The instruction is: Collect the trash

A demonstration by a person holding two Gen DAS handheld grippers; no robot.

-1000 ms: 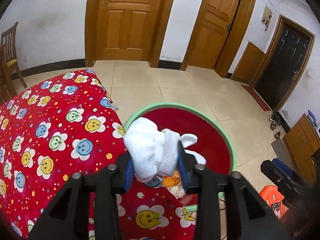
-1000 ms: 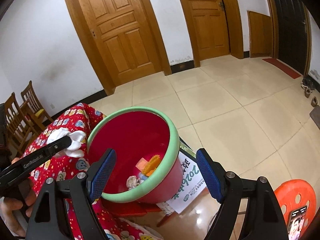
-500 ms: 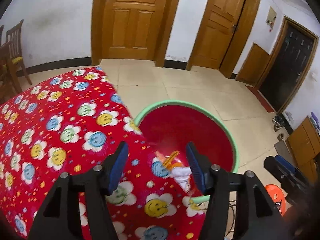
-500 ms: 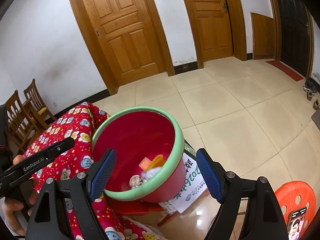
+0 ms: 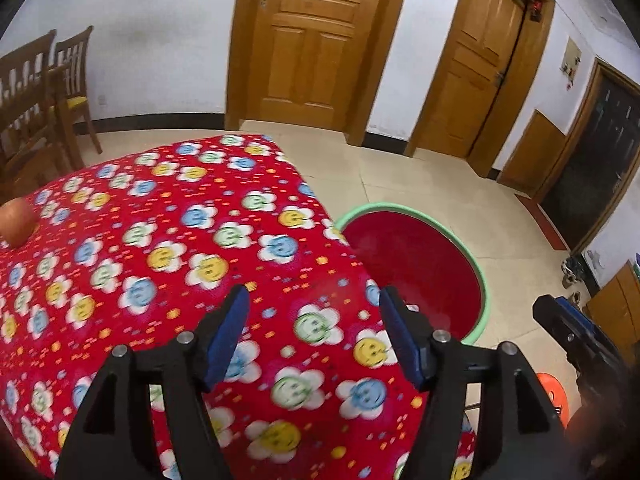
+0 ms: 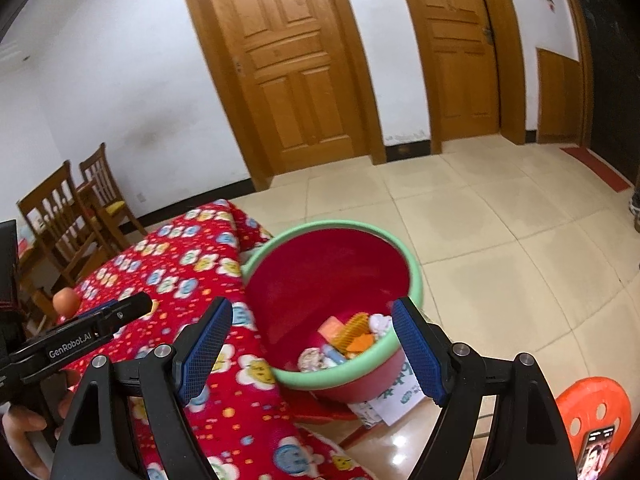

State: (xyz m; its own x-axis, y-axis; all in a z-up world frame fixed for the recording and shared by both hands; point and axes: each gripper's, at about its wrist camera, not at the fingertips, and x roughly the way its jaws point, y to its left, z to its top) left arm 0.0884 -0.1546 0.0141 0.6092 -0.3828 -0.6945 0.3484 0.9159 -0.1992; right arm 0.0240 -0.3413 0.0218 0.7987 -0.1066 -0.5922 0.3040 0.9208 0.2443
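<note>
A red bin with a green rim (image 6: 414, 276) stands beside the table's right edge; it also shows in the left wrist view (image 5: 478, 272). Mixed trash (image 6: 352, 338) lies in its bottom, with a white wad among it. My left gripper (image 5: 314, 334) is open and empty above the red smiley tablecloth (image 5: 160, 248), left of the bin; it shows from the side in the right wrist view (image 6: 120, 314). My right gripper (image 6: 312, 344) is open and empty, hovering over the bin's near side.
An apple (image 5: 16, 222) sits on the table's far left. Wooden chairs (image 5: 36, 100) stand behind the table. An orange stool (image 6: 596, 412) with a phone on it is at lower right. Papers (image 6: 390, 398) lie under the bin. Closed wooden doors line the wall.
My left gripper opened and dropped the white wad into the bin, then pulled back left over the table. The right gripper stayed open over the bin.
</note>
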